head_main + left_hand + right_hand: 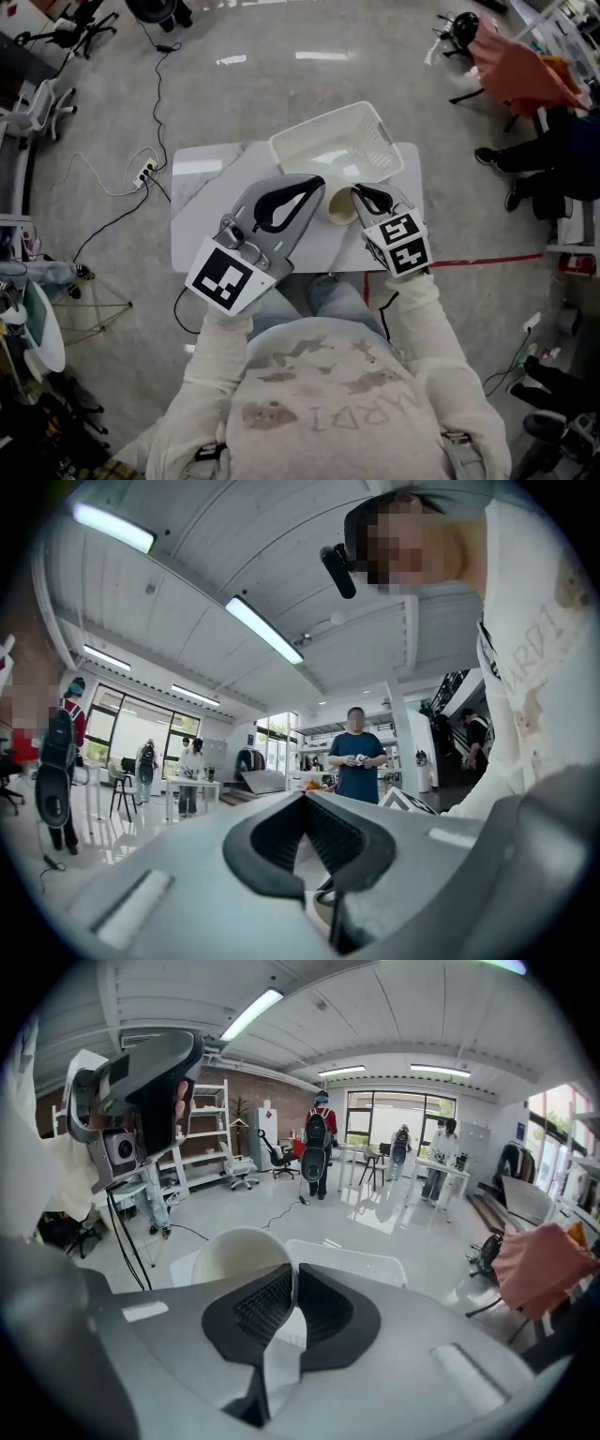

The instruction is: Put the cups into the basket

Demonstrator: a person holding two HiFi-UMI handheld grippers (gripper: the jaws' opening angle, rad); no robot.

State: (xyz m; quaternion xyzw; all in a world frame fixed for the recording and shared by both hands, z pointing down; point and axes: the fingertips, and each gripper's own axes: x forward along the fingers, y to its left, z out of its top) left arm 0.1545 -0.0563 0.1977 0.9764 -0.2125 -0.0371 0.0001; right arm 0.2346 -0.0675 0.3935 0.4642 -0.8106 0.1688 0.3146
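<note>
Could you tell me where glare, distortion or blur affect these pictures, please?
Head view: ceiling lights glare off the floor and the white table, and the basket looks washed out. Left gripper view: strong fisheye bending with dark corners; the body of the left gripper is soft. Right gripper view: same fisheye; the cup looks sharp, the body of the right gripper blurred.

Cup: I'm seeing only part of the cream paper cup [337, 208] from the head view. The right gripper [360, 194] is covering its right side, and in the right gripper view the jaws are hiding its base.
Basket: the white slotted plastic basket [356, 1262] is showing me just a strip of rim there, with the gripper's grey body hiding the rest.
Table: the white marble-look tabletop [202, 178] is losing its near edge under both grippers.
Left gripper [305, 797]: a small round shape [323, 904] is peeking out under its jaws, and I'm failing to identify it.
</note>
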